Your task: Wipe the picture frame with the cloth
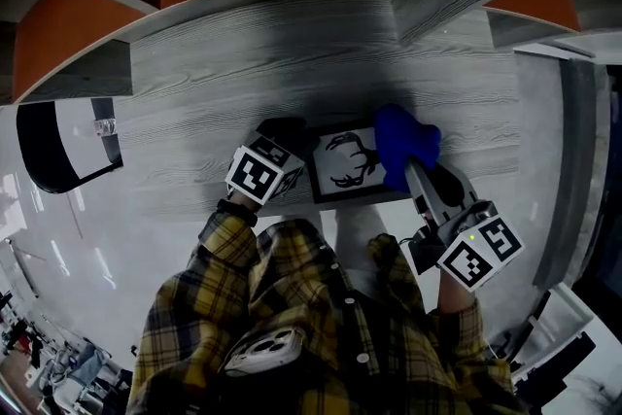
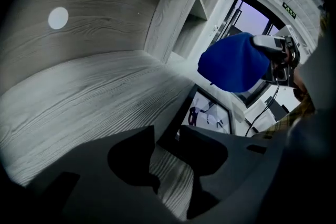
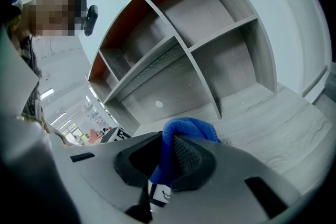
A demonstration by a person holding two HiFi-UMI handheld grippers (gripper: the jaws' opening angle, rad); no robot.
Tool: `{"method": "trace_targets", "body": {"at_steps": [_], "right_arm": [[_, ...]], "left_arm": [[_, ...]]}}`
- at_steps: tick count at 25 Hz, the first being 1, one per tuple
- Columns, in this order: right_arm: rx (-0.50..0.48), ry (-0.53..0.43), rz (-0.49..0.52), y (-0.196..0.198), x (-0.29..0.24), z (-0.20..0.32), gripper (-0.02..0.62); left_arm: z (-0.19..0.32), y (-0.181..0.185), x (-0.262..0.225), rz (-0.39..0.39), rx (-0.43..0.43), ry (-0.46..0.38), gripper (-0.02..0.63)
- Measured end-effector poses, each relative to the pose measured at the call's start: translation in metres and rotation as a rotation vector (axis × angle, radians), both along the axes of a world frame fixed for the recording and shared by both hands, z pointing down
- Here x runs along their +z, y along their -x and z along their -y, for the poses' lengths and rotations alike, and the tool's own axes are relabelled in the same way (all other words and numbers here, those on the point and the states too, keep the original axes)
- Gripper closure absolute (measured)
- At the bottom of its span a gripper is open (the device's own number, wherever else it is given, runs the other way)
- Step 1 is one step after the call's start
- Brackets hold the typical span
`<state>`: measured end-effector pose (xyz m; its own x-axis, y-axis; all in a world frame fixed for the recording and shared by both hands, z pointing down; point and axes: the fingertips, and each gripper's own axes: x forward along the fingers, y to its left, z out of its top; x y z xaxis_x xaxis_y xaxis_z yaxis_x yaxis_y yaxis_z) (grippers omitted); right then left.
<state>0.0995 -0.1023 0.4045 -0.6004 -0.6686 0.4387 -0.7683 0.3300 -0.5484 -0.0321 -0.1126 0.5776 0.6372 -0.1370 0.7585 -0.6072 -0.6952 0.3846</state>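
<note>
On the grey wooden desk (image 1: 214,92) lies one picture frame (image 1: 345,165) with black antlers drawn inside. I count one blue cloth (image 1: 406,143) and two grippers. The left gripper (image 1: 287,133) is at the frame's 9 o'clock. The right gripper (image 1: 413,165) is at its 3 o'clock, with the cloth over the frame's 2 o'clock corner.

Only the left gripper view shows that gripper's jaws wide apart and squeezing nothing, with the frame's edge just past the gap. Only the right gripper view shows the jaws pinched tight on the cloth, with open shelves (image 3: 173,44) at 12 o'clock.
</note>
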Motion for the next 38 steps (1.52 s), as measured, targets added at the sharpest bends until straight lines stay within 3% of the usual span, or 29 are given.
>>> {"method": "trace_targets", "body": {"at_steps": [7, 16, 19, 22, 25, 30, 32, 38], "right_arm": [[0.015, 0.001, -0.008, -0.008, 0.001, -0.002, 0.545], [0.002, -0.049, -0.023, -0.016, -0.007, 0.026, 0.545], [-0.041, -0.009, -0.054, -0.011, 0.021, 0.041, 0.545], [-0.1, 0.062, -0.134, -0.002, 0.068, 0.047, 0.545], [-0.179, 0.12, -0.294, 0.005, 0.116, 0.044, 0.545], [-0.337, 0.052, -0.654, 0.008, 0.157, 0.038, 0.545], [-0.351, 0.042, -0.693, 0.009, 0.159, 0.036, 0.545], [-0.364, 0.149, -0.674, 0.003, 0.165, 0.017, 0.545]], "left_arm": [[0.0, 0.003, 0.007, 0.071, 0.002, -0.051, 0.472], [-0.003, -0.002, 0.004, 0.077, 0.003, 0.002, 0.476], [-0.003, -0.002, 0.003, 0.076, -0.006, 0.007, 0.476], [-0.002, -0.003, 0.003, 0.077, -0.007, 0.008, 0.476], [-0.002, -0.004, 0.003, 0.078, -0.004, 0.012, 0.476], [-0.002, -0.003, 0.004, 0.079, -0.014, 0.014, 0.476], [-0.002, -0.002, 0.004, 0.077, -0.022, 0.012, 0.476], [-0.002, -0.002, 0.004, 0.083, -0.034, 0.014, 0.476]]}}
